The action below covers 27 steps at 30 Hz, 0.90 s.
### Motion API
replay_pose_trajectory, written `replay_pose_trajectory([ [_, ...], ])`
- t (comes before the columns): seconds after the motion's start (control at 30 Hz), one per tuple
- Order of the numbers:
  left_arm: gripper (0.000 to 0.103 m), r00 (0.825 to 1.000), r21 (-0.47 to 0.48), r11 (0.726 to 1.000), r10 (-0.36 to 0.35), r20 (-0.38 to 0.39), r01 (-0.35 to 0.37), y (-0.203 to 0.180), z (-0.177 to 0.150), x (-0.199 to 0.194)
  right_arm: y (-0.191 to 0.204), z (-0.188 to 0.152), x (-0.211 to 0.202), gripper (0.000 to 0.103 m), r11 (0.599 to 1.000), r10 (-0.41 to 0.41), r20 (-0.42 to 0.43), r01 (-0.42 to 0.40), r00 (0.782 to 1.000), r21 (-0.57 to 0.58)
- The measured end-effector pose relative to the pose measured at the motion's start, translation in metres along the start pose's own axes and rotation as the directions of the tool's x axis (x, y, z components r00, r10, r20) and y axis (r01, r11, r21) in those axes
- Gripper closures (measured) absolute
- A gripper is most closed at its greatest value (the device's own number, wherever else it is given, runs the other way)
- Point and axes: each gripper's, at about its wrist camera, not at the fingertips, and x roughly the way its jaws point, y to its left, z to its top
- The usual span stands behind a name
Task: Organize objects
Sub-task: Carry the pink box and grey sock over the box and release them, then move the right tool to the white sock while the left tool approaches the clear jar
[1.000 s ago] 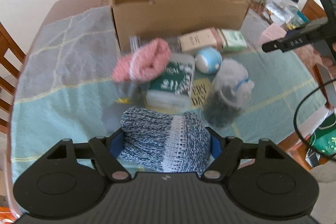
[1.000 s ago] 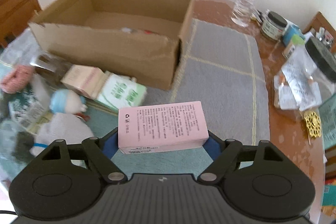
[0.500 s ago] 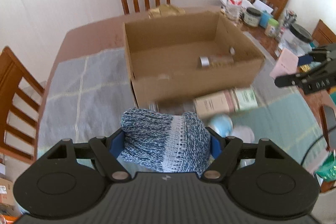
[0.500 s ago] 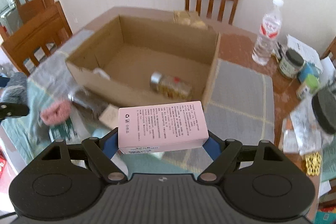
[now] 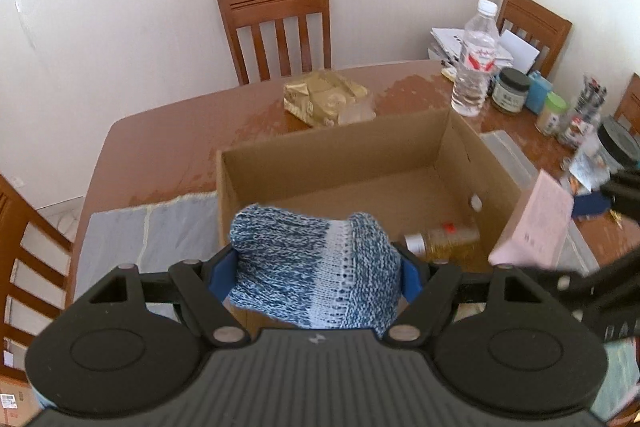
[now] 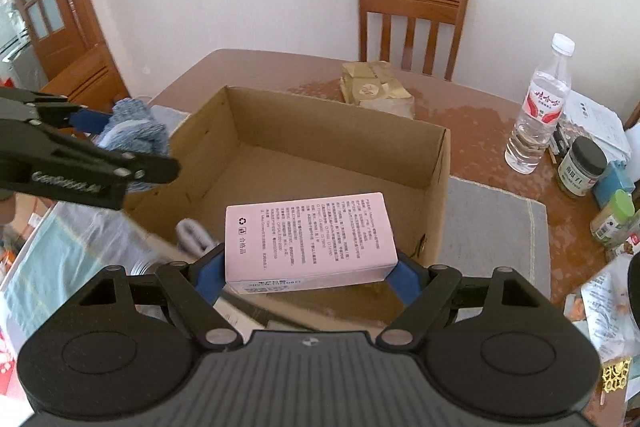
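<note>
left gripper (image 5: 316, 273) clamped on a blue-and-white knitted cloth (image 5: 312, 269), blue finger pads (image 5: 222, 273) pressed into both sides of the bundle. held in the air over the near wall of the open cardboard box (image 5: 320, 151), camera tilted down toward the box floor. seen from the right wrist, same gripper reaching in from the left edge, level, with the knit bunched just outside the box's left wall.

right gripper (image 6: 310, 275) clenched on a pink printed carton (image 6: 308, 239), gripped at its short ends, broad printed face up and close to level. poised above the near part of the box, over the inside. from the left wrist, carton at the right, tilted on edge beside the box's right wall.

inside the box: a small bottle of yellowish liquid (image 5: 442, 241) with a pale cap, lying on its side near the right corner. otherwise bare cardboard floor.

box standing on a brown wooden table (image 5: 160, 143), partly on a grey cloth mat (image 6: 496, 227). behind the box, a crumpled gold foil bag (image 5: 320, 99). to the right, an upright clear water bottle (image 6: 538, 111) with red label, then a dark-lidded jar (image 6: 582, 165) and a green-capped container (image 6: 612, 215) close together. wooden chair (image 6: 412, 23) against the white wall at the far side.
</note>
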Motion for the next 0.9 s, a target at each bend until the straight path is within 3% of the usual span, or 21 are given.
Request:
replay_pose_trajectory([
  [0.07,0.023,1.0,0.006,1.0,0.0,-0.002,0.0,-0.002,0.008,0.01,-0.002,0.004,0.005,0.013,1.0,-0.002,0.004,0.002,1.0,0.015],
  [0.1,0.012,1.0,0.011,1.0,-0.004,0.008,0.004,-0.002,0.012,0.016,-0.002,0.004,0.008,0.007,1.0,-0.013,0.003,0.013,1.0,0.023],
  [0.17,0.006,0.999,0.01,1.0,0.022,0.027,-0.023,-0.002,0.015,0.022,-0.003,0.004,0.009,0.0,0.999,-0.028,0.0,0.028,1.0,0.037],
  [0.6,0.005,1.0,-0.011,1.0,0.022,-0.001,-0.022,0.005,-0.003,0.007,0.004,-0.013,-0.007,0.0,0.999,-0.048,-0.029,0.048,0.998,0.013],
  [0.8,0.003,0.998,-0.012,0.998,0.057,0.015,-0.057,0.006,-0.035,-0.009,0.014,-0.046,-0.013,0.0,0.998,-0.062,-0.023,0.062,0.998,0.005],
  [0.9,0.002,0.998,-0.051,0.997,0.057,-0.011,-0.058,0.007,-0.056,-0.016,0.017,-0.067,-0.014,0.0,0.999,-0.032,-0.046,0.032,0.998,0.009],
])
